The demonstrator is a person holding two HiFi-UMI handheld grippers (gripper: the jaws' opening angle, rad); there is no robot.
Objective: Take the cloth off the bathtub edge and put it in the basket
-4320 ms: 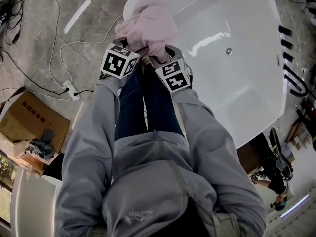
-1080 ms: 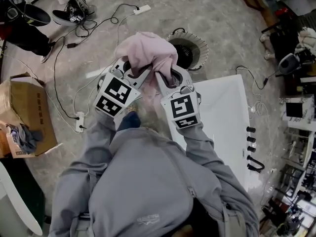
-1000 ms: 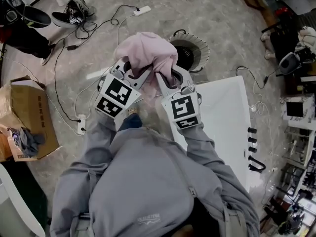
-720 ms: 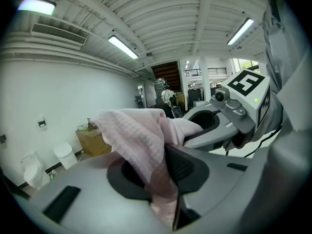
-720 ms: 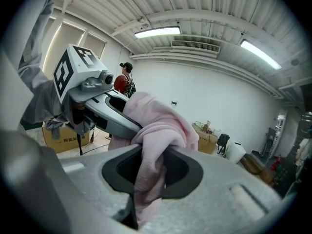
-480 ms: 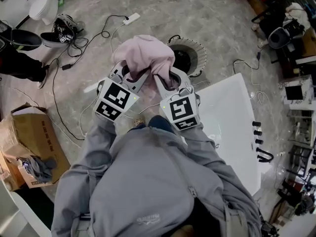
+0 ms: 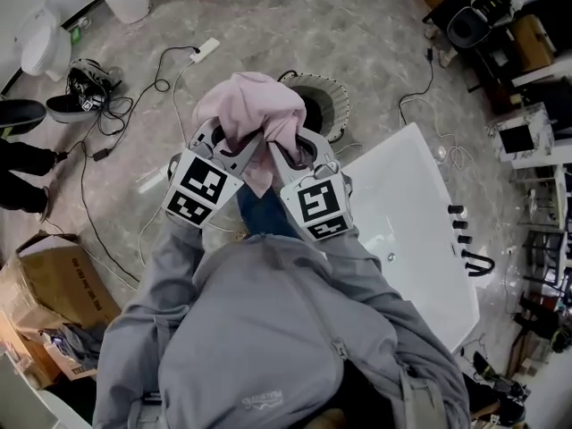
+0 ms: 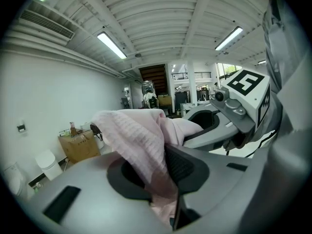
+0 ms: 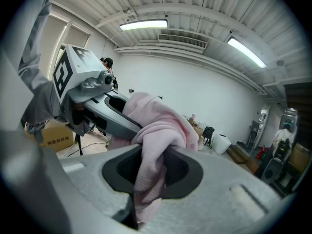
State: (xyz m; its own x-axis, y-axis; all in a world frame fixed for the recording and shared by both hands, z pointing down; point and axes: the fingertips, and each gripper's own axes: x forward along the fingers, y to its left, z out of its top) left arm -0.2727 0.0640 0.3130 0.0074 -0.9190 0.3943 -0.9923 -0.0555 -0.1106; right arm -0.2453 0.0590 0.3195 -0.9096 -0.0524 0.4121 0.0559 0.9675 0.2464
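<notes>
1. The marbled floor fills most of the head view, with loose cables trailing across its left part.
2. The white bathtub lies at the right. One corner of it points toward the basket.
3. The person, in a grey hooded top, stands at the bottom of the view with both arms stretched forward side by side.
4. A cardboard box sits on the floor at the lower left, well apart from the tub.
5. The round basket, with a slatted rim and a dark inside, stands on the floor just beyond the bathtub's corner.
6. The pink cloth is off the tub and bunched in the air between the two grippers. In the head view it overlaps the basket's left rim, and it is not inside the basket.
7. The left gripper has its jaws clenched on a fold of the cloth, which spills out over them.
8. The right gripper, just beside it, likewise has its jaws clamped on the cloth, with a tail of fabric hanging down through the gap.
9. A pair of shoes lies at the far left.
10. A white power strip lies on the floor beyond the cloth.
</notes>
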